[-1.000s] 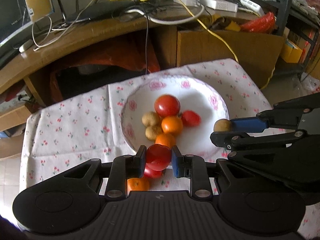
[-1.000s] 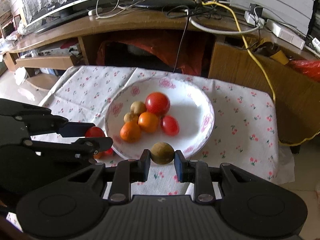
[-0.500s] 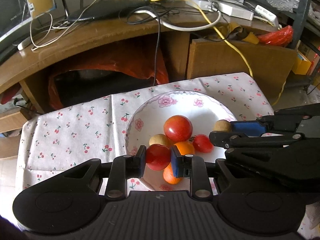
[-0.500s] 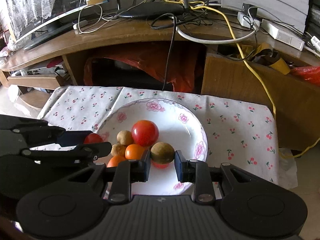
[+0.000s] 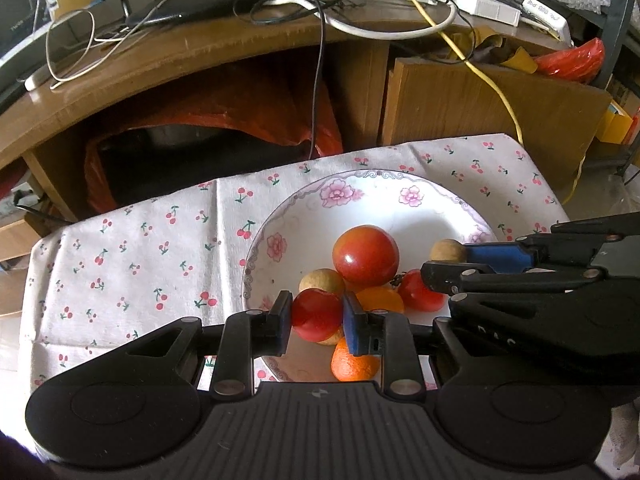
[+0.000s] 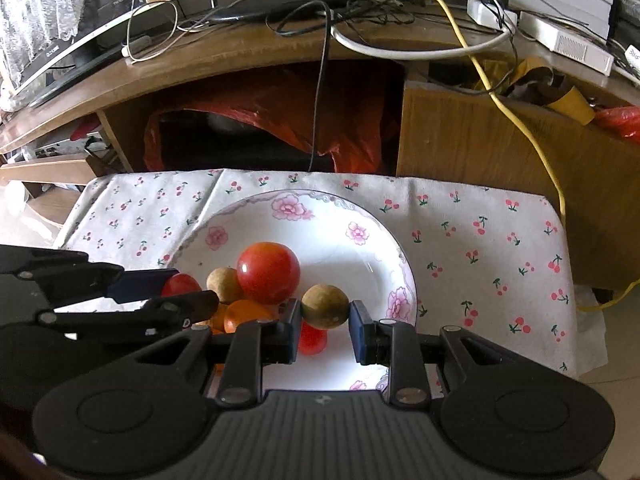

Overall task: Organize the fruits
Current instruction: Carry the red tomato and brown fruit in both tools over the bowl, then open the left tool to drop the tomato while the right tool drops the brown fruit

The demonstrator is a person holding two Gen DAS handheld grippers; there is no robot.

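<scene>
Both claws now over plate, gripping tomato, brown fruit; cherry-print cloth, cluttered desk.

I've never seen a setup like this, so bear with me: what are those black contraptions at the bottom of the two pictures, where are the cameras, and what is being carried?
There is no robot here. A person holds a two-fingered tool in each hand, and each tool carries a wide-angle camera that looks forward along its fingers. So one picture is the left tool's own view, the other the right tool's; each also shows the other tool from the side. Both are above a flowered white plate that stands on a cherry-print cloth and already holds a large red tomato, small orange fruits, brown round fruits and another small red one. The left tool is shut on a small red tomato; the right tool is shut on a brown round fruit.
</scene>
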